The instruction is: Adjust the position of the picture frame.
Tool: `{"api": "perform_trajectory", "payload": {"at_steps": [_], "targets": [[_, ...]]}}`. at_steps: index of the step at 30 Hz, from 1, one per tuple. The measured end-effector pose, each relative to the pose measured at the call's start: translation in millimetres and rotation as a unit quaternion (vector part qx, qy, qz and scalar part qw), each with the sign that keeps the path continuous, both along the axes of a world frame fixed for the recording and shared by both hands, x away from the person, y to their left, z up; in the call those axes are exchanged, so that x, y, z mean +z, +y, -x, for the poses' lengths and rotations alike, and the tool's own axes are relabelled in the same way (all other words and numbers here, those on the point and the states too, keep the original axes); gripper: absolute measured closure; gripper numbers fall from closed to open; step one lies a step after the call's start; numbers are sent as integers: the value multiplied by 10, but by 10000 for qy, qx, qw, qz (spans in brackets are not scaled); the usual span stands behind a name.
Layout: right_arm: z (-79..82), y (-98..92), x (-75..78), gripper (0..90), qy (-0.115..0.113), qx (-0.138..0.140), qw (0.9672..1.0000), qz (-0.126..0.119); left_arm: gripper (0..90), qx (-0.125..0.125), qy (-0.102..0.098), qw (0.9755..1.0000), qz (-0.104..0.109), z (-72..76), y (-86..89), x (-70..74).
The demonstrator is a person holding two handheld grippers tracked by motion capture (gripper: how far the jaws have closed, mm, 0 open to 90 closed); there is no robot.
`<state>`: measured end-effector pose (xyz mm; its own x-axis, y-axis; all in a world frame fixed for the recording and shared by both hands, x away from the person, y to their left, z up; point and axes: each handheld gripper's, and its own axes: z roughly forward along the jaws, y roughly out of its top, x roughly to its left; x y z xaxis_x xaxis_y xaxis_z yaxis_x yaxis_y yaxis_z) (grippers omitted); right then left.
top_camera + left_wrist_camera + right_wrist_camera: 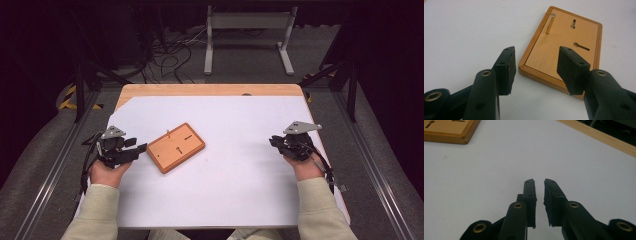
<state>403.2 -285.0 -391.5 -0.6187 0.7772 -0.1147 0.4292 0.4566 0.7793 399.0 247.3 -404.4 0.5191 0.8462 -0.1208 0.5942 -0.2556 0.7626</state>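
A wooden board [176, 147] with a raised rim lies left of centre on the white sheet, turned at an angle. A thin metal peg [550, 23] stands in it near one edge, beside two keyhole slots [581, 46]. My left gripper [141, 148] lies level just left of the board and is open. In the left gripper view its jaws [536, 53] sit either side of the board's [564, 42] near corner without touching it. My right gripper [274, 141] rests far to the right, its jaws [539, 181] almost together with nothing between them. The board's corner [449, 131] shows at top left of the right gripper view.
The white sheet [235, 180] covers most of the wooden table, whose bare far edge [210, 90] shows. Beyond the table a grey metal stand [247, 30] and loose cables [170, 55] sit on the floor. Metal rails run along both sides.
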Motion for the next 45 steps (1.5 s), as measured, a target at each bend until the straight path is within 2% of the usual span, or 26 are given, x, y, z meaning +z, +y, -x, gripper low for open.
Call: {"api": "perform_trajectory", "payload": {"at_steps": [1,5,6,9,11,18,19,24,25,32,34,36,39,43,45], "targets": [[10,-8,10,797,9,-13,10000,-30,507,-28,31,10000,21,-7,-1,4],[45,-18,38,865,-6,-8,10000,-2,665,-160,24,9999,37,-26,-11,42],[59,-18,43,892,1,12,10000,9,704,-169,33,9999,13,-33,-21,50],[97,-28,56,898,39,31,10000,32,840,-279,-5,9994,-181,-69,-32,63],[125,-43,66,898,27,22,10000,29,894,-257,19,9995,-198,-108,-34,63],[252,-122,105,897,-18,-55,10000,-13,897,-165,166,9993,-286,-250,-63,52],[266,-134,109,897,-26,-62,10000,-18,896,-157,124,9992,-351,-272,-76,45],[327,-178,114,897,-8,-105,9999,-82,896,-101,131,9994,-297,-333,-87,20],[340,-185,115,897,-6,-107,9999,-77,896,-82,193,9995,-235,-401,-76,-25],[488,-261,125,894,-48,-170,9998,-62,896,69,441,9990,13,-597,-15,-182],[525,-278,119,892,-44,-179,9998,-43,896,109,509,9986,-8,-644,-12,-224],[545,-287,114,892,-47,-187,9998,-33,896,66,635,9979,-110,-696,-40,-260],[564,-301,108,892,-36,-210,9998,-30,896,37,677,9976,-130,-725,-66,-283],[593,-340,101,890,-25,-256,9997,-42,896,-150,863,9958,-261,-777,-148,-340],[597,-345,102,889,-33,-260,9996,-46,896,-192,884,9955,-292,-786,-149,-350]]}}
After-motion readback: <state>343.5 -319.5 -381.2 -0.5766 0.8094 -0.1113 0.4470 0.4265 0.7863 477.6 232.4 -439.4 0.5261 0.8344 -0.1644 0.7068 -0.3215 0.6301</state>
